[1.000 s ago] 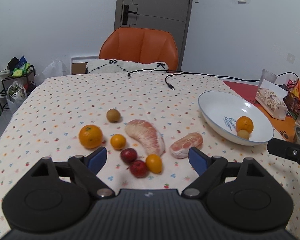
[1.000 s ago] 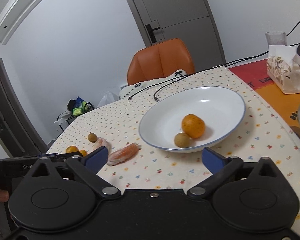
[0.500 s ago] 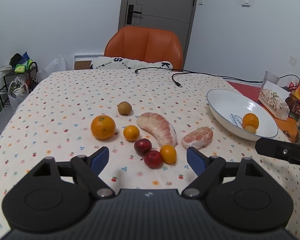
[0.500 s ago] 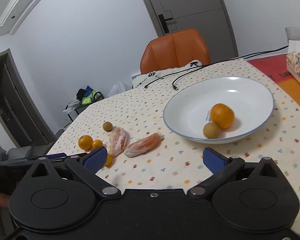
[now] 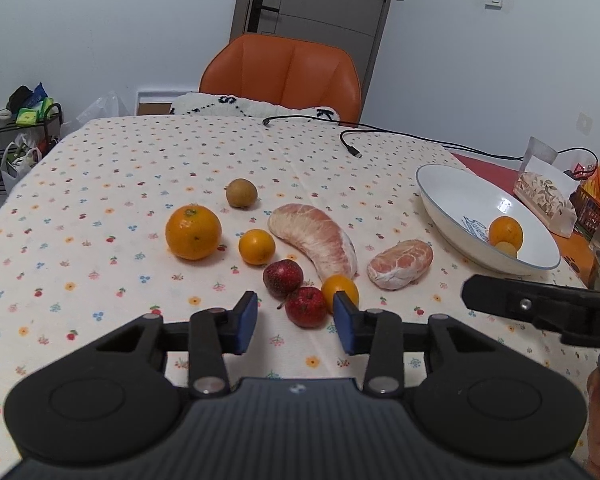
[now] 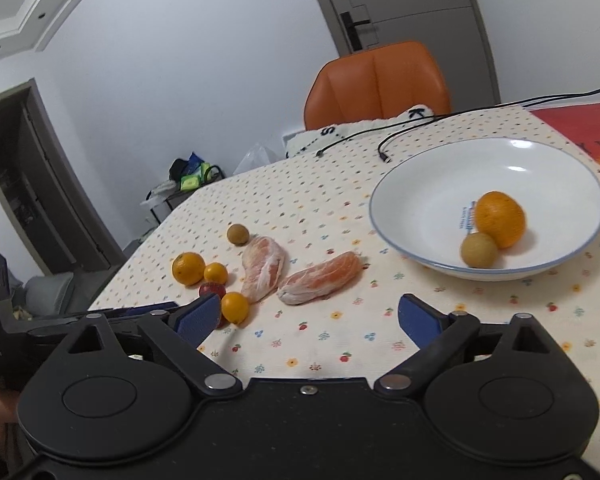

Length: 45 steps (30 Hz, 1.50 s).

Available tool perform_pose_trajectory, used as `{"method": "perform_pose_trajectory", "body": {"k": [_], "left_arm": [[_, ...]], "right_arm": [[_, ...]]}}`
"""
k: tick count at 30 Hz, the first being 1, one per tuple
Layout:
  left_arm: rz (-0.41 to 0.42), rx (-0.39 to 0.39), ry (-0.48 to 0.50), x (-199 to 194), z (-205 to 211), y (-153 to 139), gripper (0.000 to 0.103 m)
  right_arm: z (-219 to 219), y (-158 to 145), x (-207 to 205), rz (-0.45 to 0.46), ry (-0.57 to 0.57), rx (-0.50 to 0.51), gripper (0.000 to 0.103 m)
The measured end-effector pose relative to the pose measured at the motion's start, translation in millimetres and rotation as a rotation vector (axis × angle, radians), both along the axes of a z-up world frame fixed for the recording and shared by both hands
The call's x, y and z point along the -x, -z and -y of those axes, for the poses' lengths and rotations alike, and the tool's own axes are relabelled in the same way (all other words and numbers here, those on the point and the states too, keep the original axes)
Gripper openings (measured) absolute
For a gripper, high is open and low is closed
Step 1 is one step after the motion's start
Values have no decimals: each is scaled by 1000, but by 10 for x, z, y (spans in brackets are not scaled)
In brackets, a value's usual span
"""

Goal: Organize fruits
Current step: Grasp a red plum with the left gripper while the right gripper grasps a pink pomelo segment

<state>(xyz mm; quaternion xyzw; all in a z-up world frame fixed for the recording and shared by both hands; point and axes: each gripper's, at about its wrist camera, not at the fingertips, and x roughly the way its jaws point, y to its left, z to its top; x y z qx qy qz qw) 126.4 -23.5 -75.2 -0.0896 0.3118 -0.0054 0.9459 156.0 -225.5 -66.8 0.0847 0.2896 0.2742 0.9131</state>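
**Left gripper lines up on the nearest red fruit**

The left gripper (image 5: 296, 322) points down across the floral tablecloth (image 5: 100, 184), and the near red fruit (image 5: 306, 306) lies straight ahead of it, framed in the gap just past its blue pads (image 5: 246, 322). The jaws are closing, but they are not yet on the fruit: cloth shows between each pad and the red skin. The fruit is round, so no long axis matters; what matters is its neighbours. A small orange fruit (image 5: 340, 289) touches its right side, just behind the right pad, and a second red fruit (image 5: 283, 278) sits just beyond to the left.

The right gripper (image 6: 308, 320) is the farther one, off to the right of the cluster; its jaws are closing too, still wide, with nothing between them. The white bowl (image 5: 444, 200), holding an orange (image 5: 505, 232) and a small brown fruit (image 5: 506, 249), stands well to the right, nearer that hand.
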Motion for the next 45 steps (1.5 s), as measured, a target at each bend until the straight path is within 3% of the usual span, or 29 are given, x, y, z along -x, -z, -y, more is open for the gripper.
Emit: {"method": "perform_pose_trajectory", "body": {"k": [2, 7, 13, 20, 40, 45], "left_arm": [[-6, 5, 1, -24, -10, 20, 39], [3, 13, 12, -58, -36, 43, 37], [-2, 33, 29, -68, -109, 52, 22], [-4, 50, 15, -39, -241, 28, 22], [0, 60, -24, -3, -460, -2, 22], [2, 60, -24, 17, -449, 2, 22]], "right_arm": [[-38, 22, -36, -13, 0, 10, 84], [-107, 57, -132, -29, 10, 20, 79], [-264, 94, -224, -30, 1, 49, 73], [-430, 155, -354, -47, 0, 76, 61], [-710, 178, -517, -3, 7, 181, 62], [-693, 178, -484, 9, 10, 218, 57]]}}
